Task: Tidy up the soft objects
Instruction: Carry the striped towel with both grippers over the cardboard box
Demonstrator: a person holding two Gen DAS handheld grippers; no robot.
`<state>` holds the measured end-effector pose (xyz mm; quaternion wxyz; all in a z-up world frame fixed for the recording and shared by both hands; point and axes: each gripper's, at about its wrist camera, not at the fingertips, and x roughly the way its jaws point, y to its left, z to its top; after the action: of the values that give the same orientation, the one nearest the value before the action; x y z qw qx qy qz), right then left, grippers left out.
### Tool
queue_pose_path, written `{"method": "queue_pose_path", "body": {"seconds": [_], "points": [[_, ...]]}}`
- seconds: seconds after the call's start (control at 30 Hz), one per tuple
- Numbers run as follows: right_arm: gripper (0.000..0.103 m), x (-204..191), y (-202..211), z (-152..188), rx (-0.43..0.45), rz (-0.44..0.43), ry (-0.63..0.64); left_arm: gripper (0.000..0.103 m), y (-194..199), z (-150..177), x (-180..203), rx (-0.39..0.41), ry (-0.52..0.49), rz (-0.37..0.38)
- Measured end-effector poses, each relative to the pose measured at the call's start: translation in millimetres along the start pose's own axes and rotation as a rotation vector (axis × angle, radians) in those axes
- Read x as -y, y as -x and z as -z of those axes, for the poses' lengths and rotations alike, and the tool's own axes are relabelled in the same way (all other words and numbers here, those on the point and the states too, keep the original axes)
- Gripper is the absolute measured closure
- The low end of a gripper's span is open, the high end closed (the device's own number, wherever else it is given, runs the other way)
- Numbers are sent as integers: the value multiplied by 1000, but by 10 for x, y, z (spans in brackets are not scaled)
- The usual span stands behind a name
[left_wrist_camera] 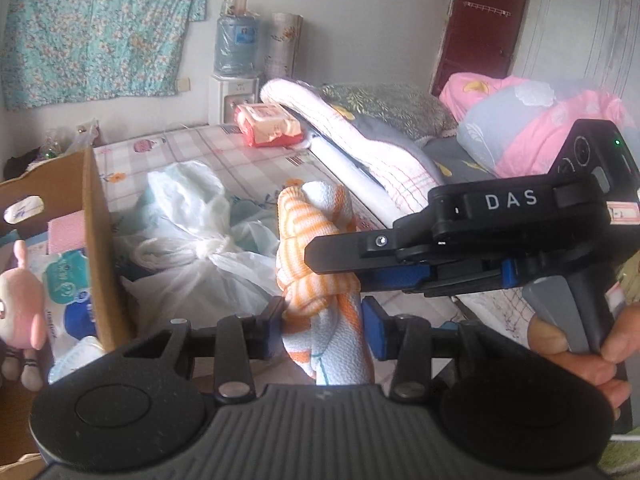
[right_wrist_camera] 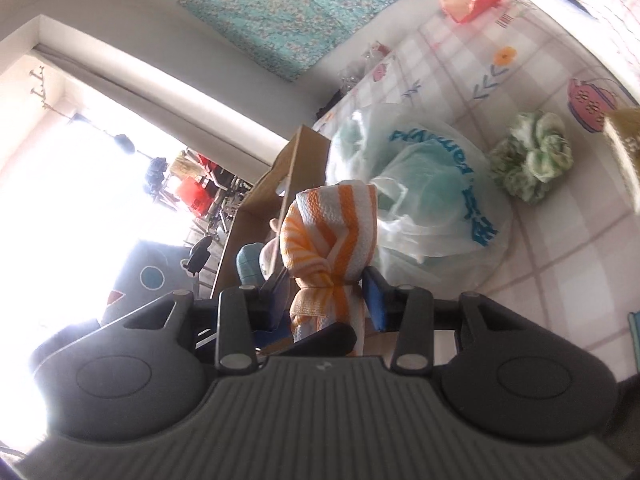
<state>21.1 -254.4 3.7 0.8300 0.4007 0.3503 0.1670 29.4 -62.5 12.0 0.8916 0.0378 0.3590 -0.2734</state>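
An orange-and-white striped towel (left_wrist_camera: 316,220), rolled and knotted in the middle, hangs in the air over the bed. My left gripper (left_wrist_camera: 324,312) is shut on its lower part, the blue pads pressing both sides. My right gripper (left_wrist_camera: 332,268) comes in from the right, held by a hand (left_wrist_camera: 580,344), and is shut on the knot just above. In the right wrist view the towel (right_wrist_camera: 332,216) stands up between the right gripper (right_wrist_camera: 326,288) pads. An open cardboard box (left_wrist_camera: 96,240) stands to the left with a pink plush toy (left_wrist_camera: 20,304) and tissue packs inside.
A tied white plastic bag (left_wrist_camera: 192,220) of cloth lies on the checked bed sheet (right_wrist_camera: 560,240) beside the box (right_wrist_camera: 288,168). A green ruffled cloth (right_wrist_camera: 532,156) lies further along the sheet. A red tissue pack (left_wrist_camera: 268,124), a folded quilt (left_wrist_camera: 360,140) and pink bedding (left_wrist_camera: 540,128) sit behind.
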Motion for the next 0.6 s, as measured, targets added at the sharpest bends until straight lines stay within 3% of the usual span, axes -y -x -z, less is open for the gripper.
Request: {"method": "queue_pose_path", "body": {"seconds": [0.23,0.6], "points": [[64,-789,-563,-27,-96,-86,139,60,588,52,-545,101,110,-107],[64,-1829,-2081,116,-414,-155,277,60,1239,357,-1652,143,372,-309]]}}
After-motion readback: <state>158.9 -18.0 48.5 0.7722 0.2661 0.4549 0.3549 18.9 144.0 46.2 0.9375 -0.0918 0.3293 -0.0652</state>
